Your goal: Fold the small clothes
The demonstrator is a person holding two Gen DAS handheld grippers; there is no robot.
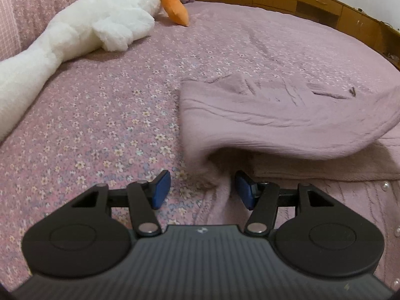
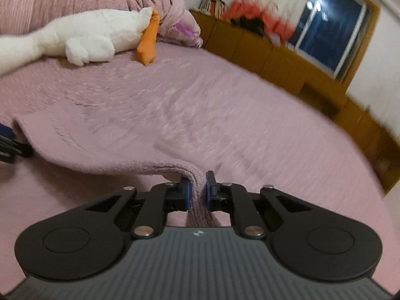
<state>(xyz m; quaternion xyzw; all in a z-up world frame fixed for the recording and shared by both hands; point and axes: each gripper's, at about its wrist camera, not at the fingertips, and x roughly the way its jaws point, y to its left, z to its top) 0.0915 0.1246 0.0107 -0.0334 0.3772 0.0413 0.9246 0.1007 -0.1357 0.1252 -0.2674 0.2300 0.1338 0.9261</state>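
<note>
The left tongs (image 1: 202,190) stand wide open just above the bed (image 1: 100,115), their blue pads (image 1: 161,187) spread apart with nothing clamped between them. A bunched fold of the pink knit garment (image 1: 275,117) sits in the gap between the pads, nearer the right pad, though neither pad presses on it as far as the view shows. Ahead and to the right of these tongs the garment rises in a lifted, curling flap, with a lower layer of the same knit lying flat beneath it on the bedspread; small pearl-like buttons (image 1: 386,183) line that lower layer to the right of the tongs.

The right tongs (image 2: 198,192) are nearly closed, pinching a ribbed edge of the pink knit garment (image 2: 112,135) between their blue pads (image 2: 186,195). The cloth hangs down behind the pads toward the tongs' body and stretches forward and left from them, raised off the bed (image 2: 250,125). At the far left edge of this view, part of the other tongs shows beside the garment's left corner.

Far ahead and to the left of both tongs lies a white plush goose (image 1: 87,30) with an orange foot (image 1: 176,5). A wooden cabinet (image 2: 275,57) runs along the bed's far right side, and the right view is blurred.
</note>
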